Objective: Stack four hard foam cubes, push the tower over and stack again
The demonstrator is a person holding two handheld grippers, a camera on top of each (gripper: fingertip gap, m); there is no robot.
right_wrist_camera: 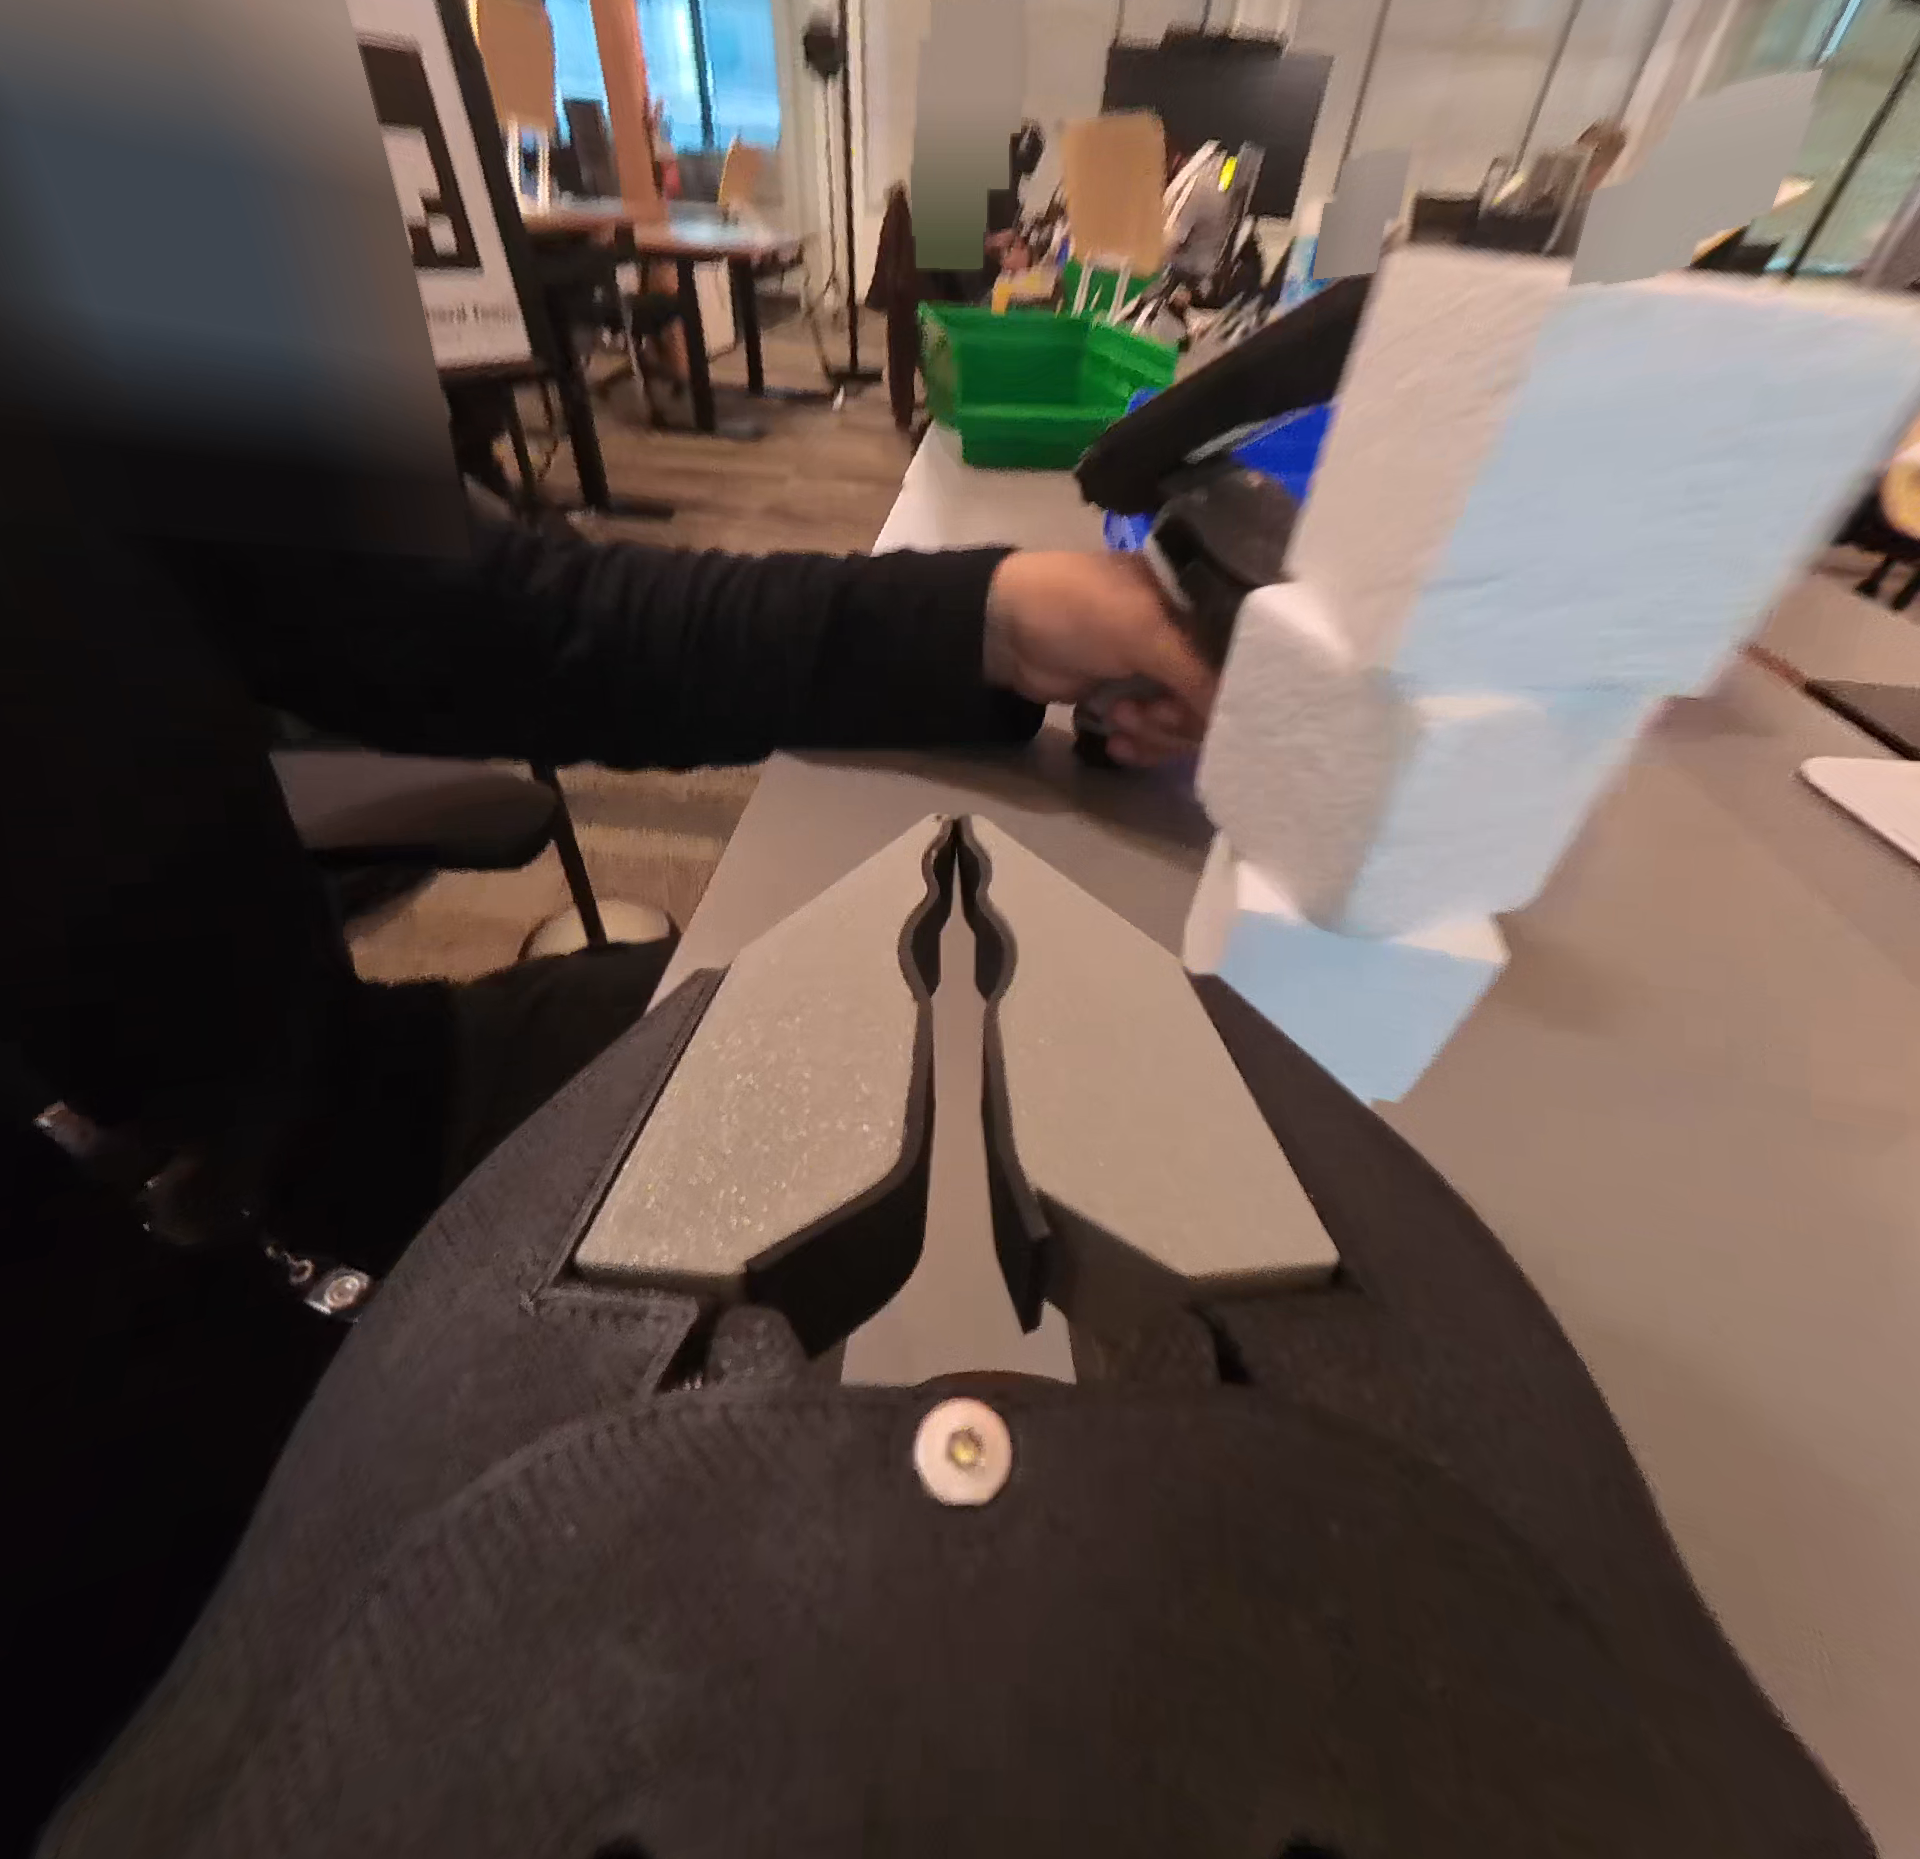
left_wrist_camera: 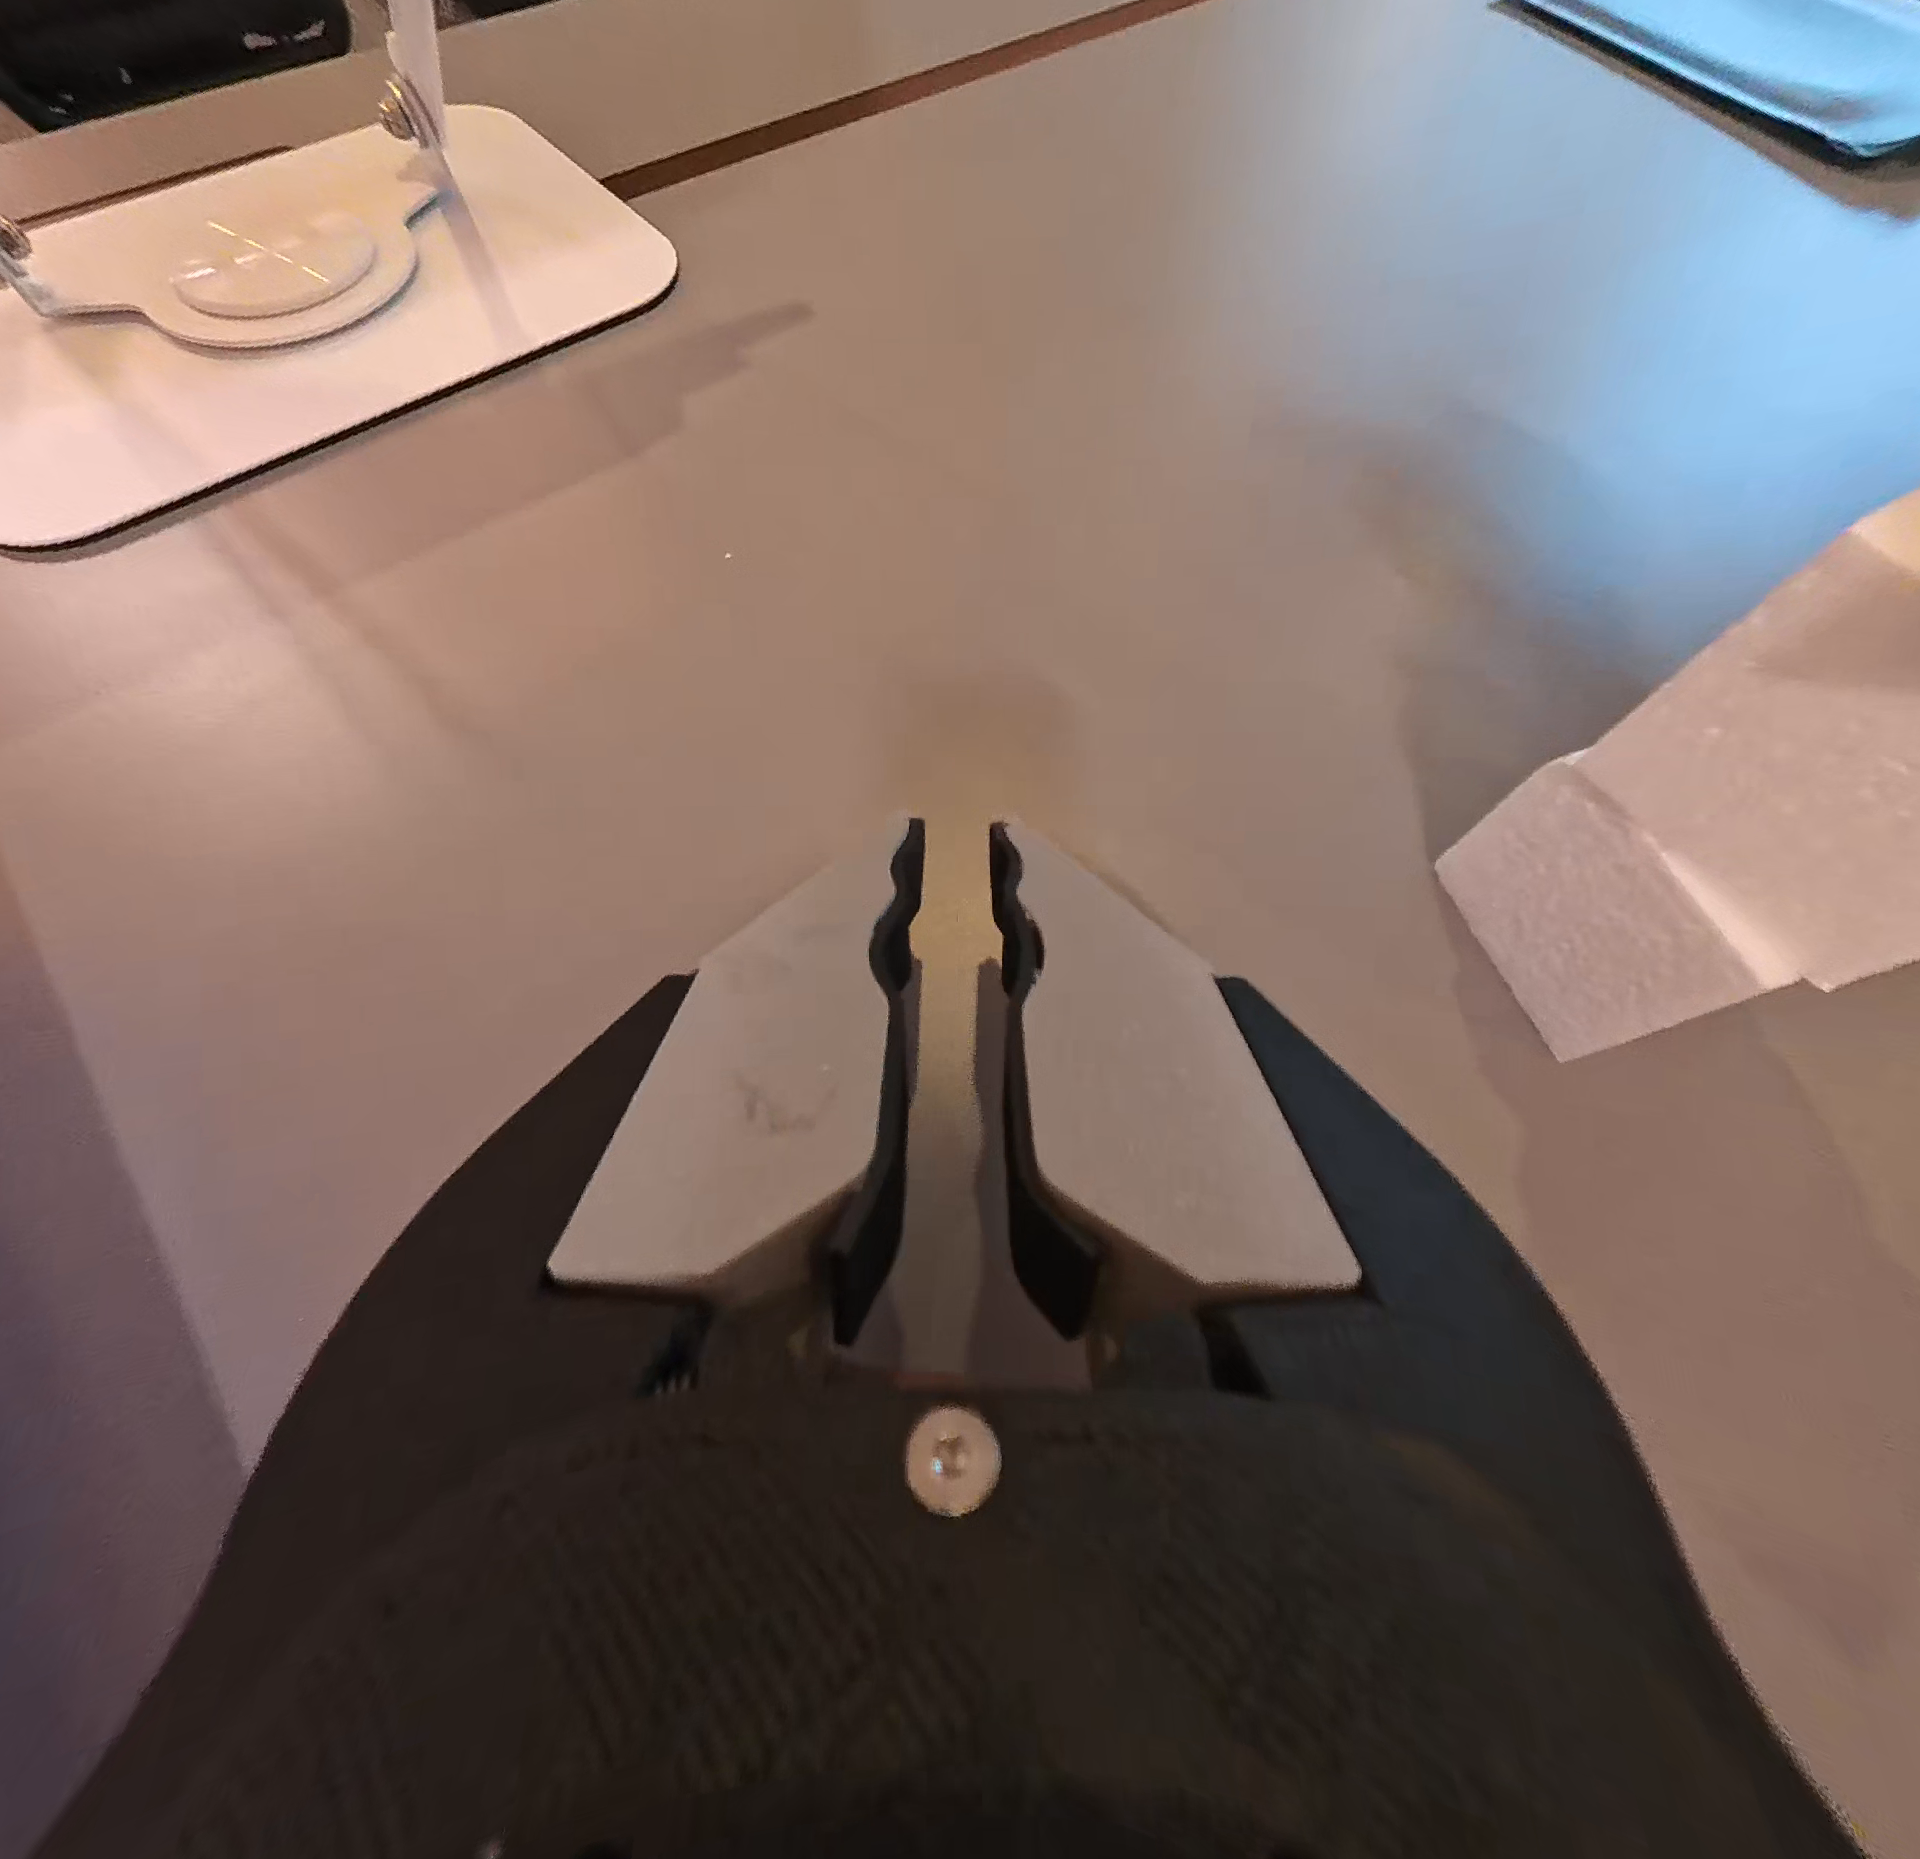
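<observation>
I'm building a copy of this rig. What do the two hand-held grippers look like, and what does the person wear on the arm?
Each hand-held gripper, left and right, has a black ribbed body with one silver screw at its middle. Both carry two flat grey wedge-shaped fingers lined with wavy black pads. No cables show. The person's sleeve is long and black.

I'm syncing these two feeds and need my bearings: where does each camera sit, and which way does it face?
Left wrist view: rides the left tongs, angled down at the grey table toward a white stand base; no body shows.
Right wrist view: rides the right tongs, facing across the table edge into the room; a hand and black sleeve show.
Shared: the leaning white foam cubes, the table.
</observation>
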